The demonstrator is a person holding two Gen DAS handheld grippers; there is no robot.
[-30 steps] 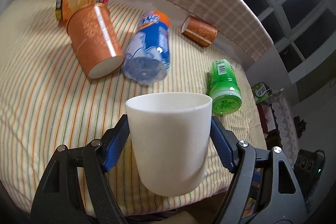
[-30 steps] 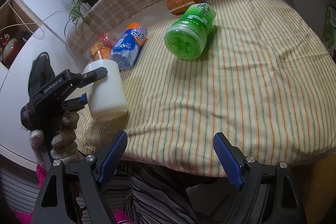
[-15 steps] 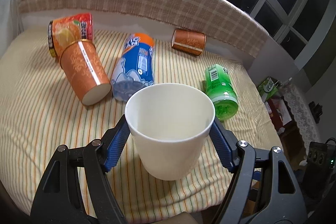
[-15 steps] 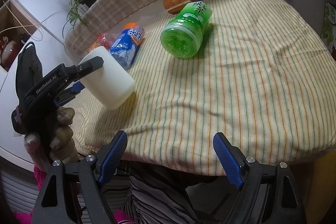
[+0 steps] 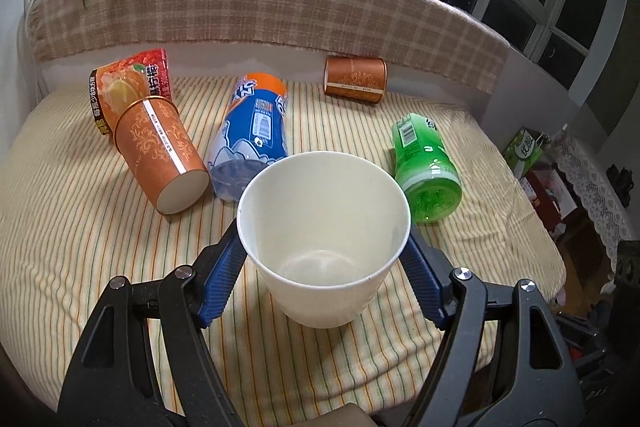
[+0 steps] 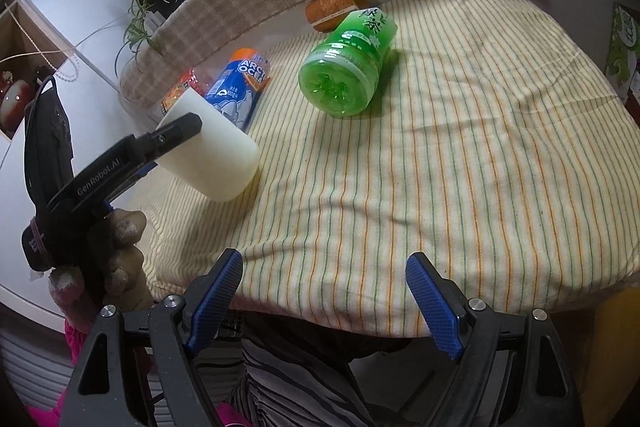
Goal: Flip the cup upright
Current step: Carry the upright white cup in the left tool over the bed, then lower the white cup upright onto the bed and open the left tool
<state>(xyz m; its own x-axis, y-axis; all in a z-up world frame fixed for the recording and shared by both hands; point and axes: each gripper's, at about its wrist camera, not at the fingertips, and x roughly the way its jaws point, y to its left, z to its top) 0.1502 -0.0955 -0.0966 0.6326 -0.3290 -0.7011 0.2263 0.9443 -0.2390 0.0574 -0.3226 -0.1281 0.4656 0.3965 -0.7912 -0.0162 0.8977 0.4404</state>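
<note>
My left gripper (image 5: 324, 263) is shut on a plain white cup (image 5: 324, 251). Its blue pads press both sides and the cup's mouth tilts toward the camera, so I see its empty inside. In the right wrist view the white cup (image 6: 216, 159) hangs tilted just above the striped tablecloth (image 6: 460, 155) near the table's left front, with the left gripper (image 6: 176, 135) around it. My right gripper (image 6: 324, 291) is open and empty at the table's front edge.
Lying on the cloth: an orange paper cup (image 5: 160, 151), an orange-red bottle (image 5: 128, 87), a blue bottle (image 5: 252, 135), a green bottle (image 5: 424, 163) and a small orange cup (image 5: 356, 79) at the back. A checked cloth (image 5: 280, 11) covers the back ledge.
The left gripper has tipped the white cup so its mouth faces the camera more, and has carried it forward and lower over the table. The right gripper has stayed put.
</note>
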